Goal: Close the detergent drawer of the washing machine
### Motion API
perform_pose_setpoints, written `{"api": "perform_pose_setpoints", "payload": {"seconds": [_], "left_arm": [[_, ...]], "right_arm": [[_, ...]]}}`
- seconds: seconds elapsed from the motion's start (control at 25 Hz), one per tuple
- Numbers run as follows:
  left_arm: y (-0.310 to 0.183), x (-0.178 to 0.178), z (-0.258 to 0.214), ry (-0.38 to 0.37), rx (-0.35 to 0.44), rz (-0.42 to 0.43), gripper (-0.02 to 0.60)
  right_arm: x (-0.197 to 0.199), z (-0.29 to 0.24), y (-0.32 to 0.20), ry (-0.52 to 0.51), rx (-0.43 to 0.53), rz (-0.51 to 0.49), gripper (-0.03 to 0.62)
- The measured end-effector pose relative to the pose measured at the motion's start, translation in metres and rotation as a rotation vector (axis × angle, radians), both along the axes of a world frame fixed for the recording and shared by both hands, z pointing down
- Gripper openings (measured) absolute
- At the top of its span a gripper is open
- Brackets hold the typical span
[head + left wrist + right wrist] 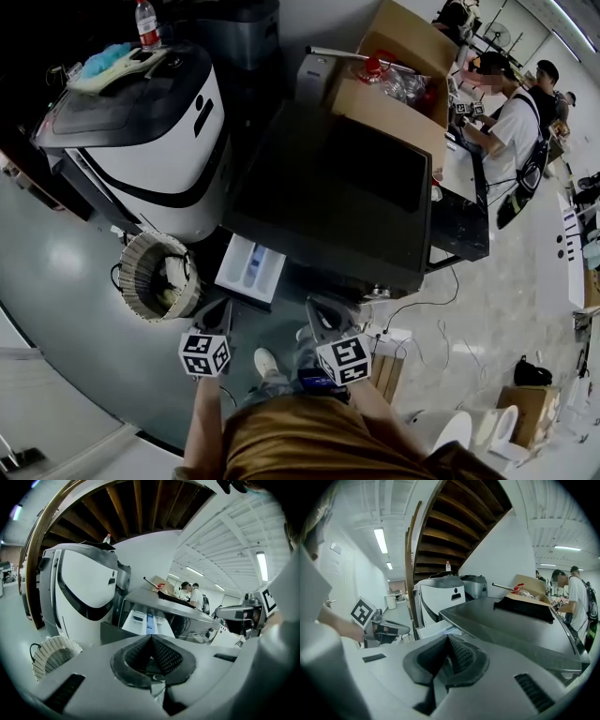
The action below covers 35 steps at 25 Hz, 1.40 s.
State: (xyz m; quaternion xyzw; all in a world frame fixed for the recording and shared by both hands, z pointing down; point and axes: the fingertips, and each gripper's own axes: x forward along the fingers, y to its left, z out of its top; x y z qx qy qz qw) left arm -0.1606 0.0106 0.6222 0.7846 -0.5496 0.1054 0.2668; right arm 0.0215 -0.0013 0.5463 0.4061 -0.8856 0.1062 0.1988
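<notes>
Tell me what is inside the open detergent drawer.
The detergent drawer shows white compartments and a blue insert. Its rear is hidden in the washing machine. Any detergent is unclear.

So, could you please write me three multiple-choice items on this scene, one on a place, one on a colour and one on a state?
1. Where does the woven basket stand?
A. on a chair
B. on the floor beside the white machine
C. in a sink

2. What colour is the cap of the bottle?
A. red
B. green
C. yellow

3. How is the detergent drawer?
A. pushed shut
B. taken out and lying apart
C. pulled out

Answers:
1 B, it sits on the grey floor by the white machine.
2 A, the cap shows red in the head view.
3 C, it juts from the front of the washing machine with its compartments showing.
</notes>
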Motion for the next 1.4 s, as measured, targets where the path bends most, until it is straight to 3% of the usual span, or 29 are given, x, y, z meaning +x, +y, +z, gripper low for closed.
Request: {"api": "perform_pose_setpoints", "payload": {"seconds": [0.44, 1.4], "left_arm": [[-0.002, 0.008, 0.015, -0.011, -0.039, -0.003, 0.023], [-0.006, 0.01, 0.015, -0.001, -0.048, -0.011, 0.023]], "right_arm": [[0.012, 0.007, -0.005, 0.008, -0.018, 0.01, 0.012], [0.018, 0.01, -0.006, 0.0, -0.032, 0.021, 0.012]]}}
